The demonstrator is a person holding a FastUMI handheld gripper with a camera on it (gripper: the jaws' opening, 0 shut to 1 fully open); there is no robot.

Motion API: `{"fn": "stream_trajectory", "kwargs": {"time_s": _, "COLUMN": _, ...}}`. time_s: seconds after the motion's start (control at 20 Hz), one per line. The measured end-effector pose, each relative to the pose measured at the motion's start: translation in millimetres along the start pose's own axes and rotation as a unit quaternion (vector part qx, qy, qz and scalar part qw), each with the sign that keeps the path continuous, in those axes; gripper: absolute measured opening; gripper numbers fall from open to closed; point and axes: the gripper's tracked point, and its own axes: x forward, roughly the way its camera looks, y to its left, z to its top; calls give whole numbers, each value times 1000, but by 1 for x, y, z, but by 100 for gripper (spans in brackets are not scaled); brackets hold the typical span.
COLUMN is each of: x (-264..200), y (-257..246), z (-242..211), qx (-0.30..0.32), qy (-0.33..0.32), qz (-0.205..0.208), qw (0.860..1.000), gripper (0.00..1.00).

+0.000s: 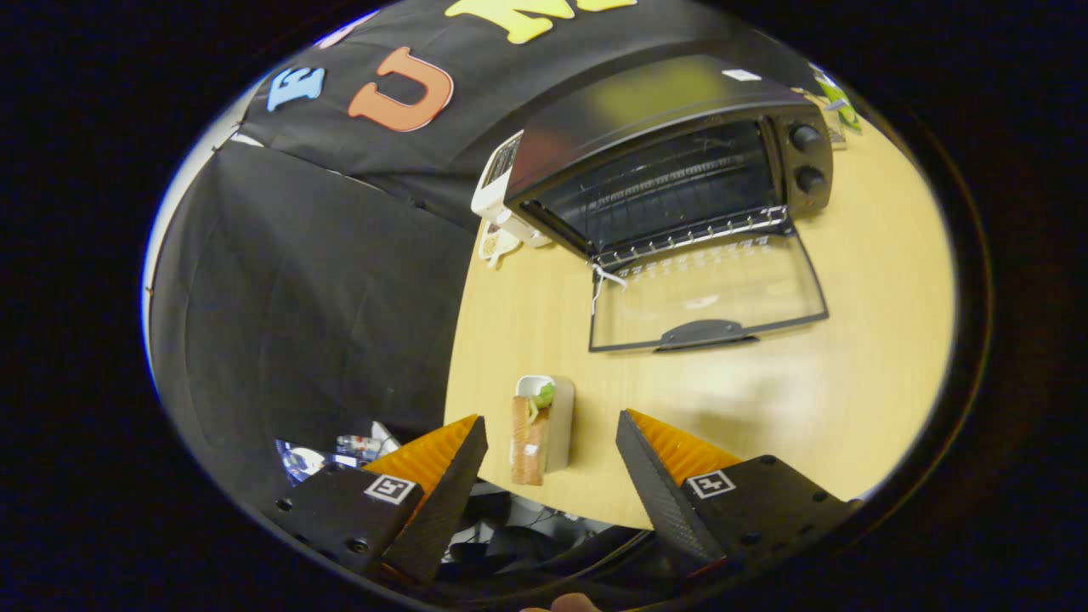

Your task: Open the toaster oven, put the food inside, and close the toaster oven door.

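A white appliance [493,191] sits mostly hidden behind the toaster oven [671,161].

The fingers [551,442] stand wide apart, touching nothing, with the sandwich [537,432] in the gap between them. Beyond it, bare table [850,340] runs to the oven [671,161], whose door [705,297] lies flat on the table, leaving the cavity mouth unblocked. A white appliance [497,191] crowds the oven's left side.
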Motion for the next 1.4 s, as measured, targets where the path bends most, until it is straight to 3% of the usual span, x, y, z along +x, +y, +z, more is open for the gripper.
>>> {"fn": "stream_trajectory", "kwargs": {"time_s": 0.2, "x": 28, "y": 14, "z": -25, "qx": 39, "qy": 73, "qz": 4, "qw": 997, "gripper": 98}}
{"fn": "stream_trajectory", "kwargs": {"time_s": 0.65, "x": 90, "y": 11, "z": -56, "qx": 31, "qy": 145, "qz": -42, "qw": 988, "gripper": 82}}
{"fn": "stream_trajectory", "kwargs": {"time_s": 1.05, "x": 107, "y": 17, "z": -66, "qx": 12, "qy": 176, "qz": -52, "qw": 983, "gripper": 44}}
{"fn": "stream_trajectory", "kwargs": {"time_s": 1.4, "x": 80, "y": 35, "z": -63, "qx": 2, "qy": 173, "qz": -25, "qw": 985, "gripper": 32}}
